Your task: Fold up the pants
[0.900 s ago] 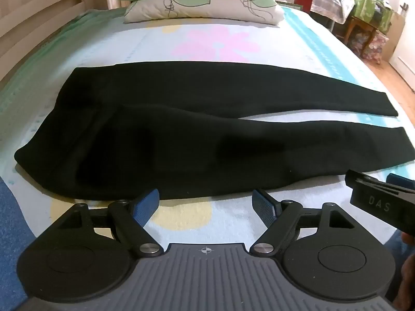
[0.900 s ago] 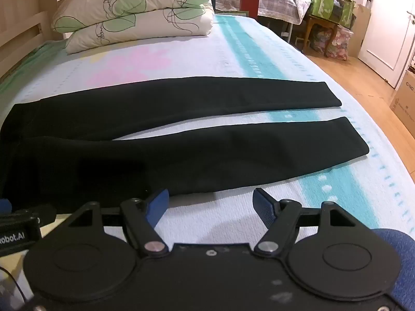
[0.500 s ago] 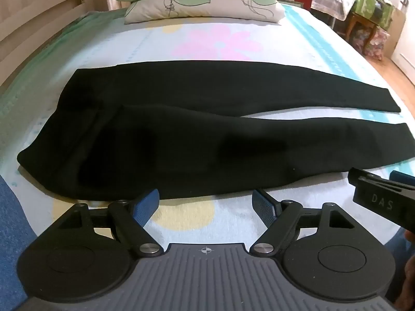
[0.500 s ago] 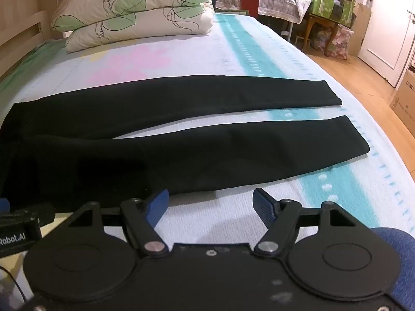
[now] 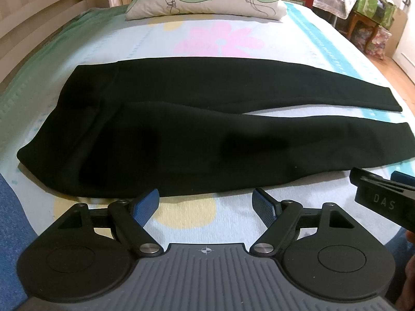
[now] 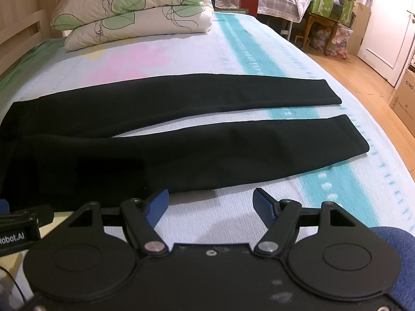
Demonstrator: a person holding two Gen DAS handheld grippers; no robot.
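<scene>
Black pants point(image 5: 181, 134) lie flat across the bed, waist to the left, both legs stretched to the right with a thin gap between them. In the right wrist view the pants point(image 6: 181, 150) end in two cuffs at the right. My left gripper point(image 5: 206, 198) is open and empty, just in front of the near edge of the seat and thigh. My right gripper point(image 6: 210, 200) is open and empty, just in front of the near leg's edge. The right gripper also shows in the left wrist view point(image 5: 384, 197).
The bed sheet point(image 5: 220, 41) is pale with pink flowers and a teal stripe. Two stacked pillows point(image 6: 135, 15) lie at the far end. A wooden bed rail point(image 5: 39, 20) runs along the left. Wood floor, a cardboard box point(image 6: 404, 98) and furniture stand to the right.
Both grippers have moved slightly closer to the pants' near edge. Both jaws stay open. The pants have not moved.
</scene>
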